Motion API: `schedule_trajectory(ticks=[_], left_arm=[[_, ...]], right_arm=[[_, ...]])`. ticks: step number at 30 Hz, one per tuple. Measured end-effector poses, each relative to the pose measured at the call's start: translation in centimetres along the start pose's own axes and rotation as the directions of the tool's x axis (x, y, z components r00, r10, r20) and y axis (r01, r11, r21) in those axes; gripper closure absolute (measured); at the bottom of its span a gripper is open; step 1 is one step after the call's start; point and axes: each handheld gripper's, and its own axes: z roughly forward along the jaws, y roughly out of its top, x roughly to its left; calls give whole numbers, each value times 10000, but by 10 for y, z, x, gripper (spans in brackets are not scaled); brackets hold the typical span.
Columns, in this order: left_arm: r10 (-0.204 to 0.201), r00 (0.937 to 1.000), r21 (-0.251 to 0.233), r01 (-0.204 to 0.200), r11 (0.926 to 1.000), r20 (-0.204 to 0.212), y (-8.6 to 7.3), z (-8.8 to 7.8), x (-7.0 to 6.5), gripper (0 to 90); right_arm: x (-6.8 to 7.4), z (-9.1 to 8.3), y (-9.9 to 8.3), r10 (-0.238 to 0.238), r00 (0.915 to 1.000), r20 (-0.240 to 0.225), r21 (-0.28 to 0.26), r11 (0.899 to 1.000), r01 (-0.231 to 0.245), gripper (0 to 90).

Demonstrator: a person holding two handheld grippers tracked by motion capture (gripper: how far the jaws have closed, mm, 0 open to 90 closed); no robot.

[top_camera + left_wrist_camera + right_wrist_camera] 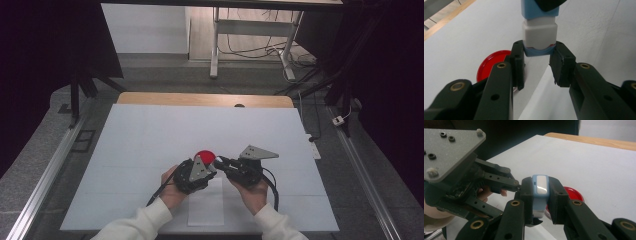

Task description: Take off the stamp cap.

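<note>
A small blue-and-white block (540, 188) is held off the table between both grippers, and in the high view they meet just in front of a red round lid (204, 156). My right gripper (540, 195) is shut on the block's blue body, its pads pressing both sides. My left gripper (537, 62) is shut on the other, blue-tipped end (538, 51), just below the white section (539, 33). In the right gripper view the left gripper (517, 183) comes in from the left with its grey plate up. The red lid (490, 63) lies flat on the table behind the left jaw.
A white mat (150, 150) covers the table, with a wooden edge (200, 98) at the far side. A small white sheet (206, 202) lies near the front edge under the hands. Dark stands and cables stand on the floor beyond the table.
</note>
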Motion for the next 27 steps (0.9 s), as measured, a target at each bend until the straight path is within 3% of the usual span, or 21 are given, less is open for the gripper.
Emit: schedule_trajectory(ticks=[6,11,17,27], left_arm=[[-263,9996,-46,263,9996,63,0,-1,1,655],[-894,9958,2,894,9960,172,-5,2,8,657],[-659,9978,-5,659,9978,76,-5,1,7,656],[-790,9969,-50,790,9969,17,-8,-3,11,655]], right_arm=[[0,-1,0,19,10000,-7,-70,10000,-20,754],[-1,-6,2,-72,9995,305,-321,9995,82,755],[-5,-7,2,37,9998,211,-354,9994,-29,755],[-6,-10,3,-2,9996,294,-476,9989,16,755]])
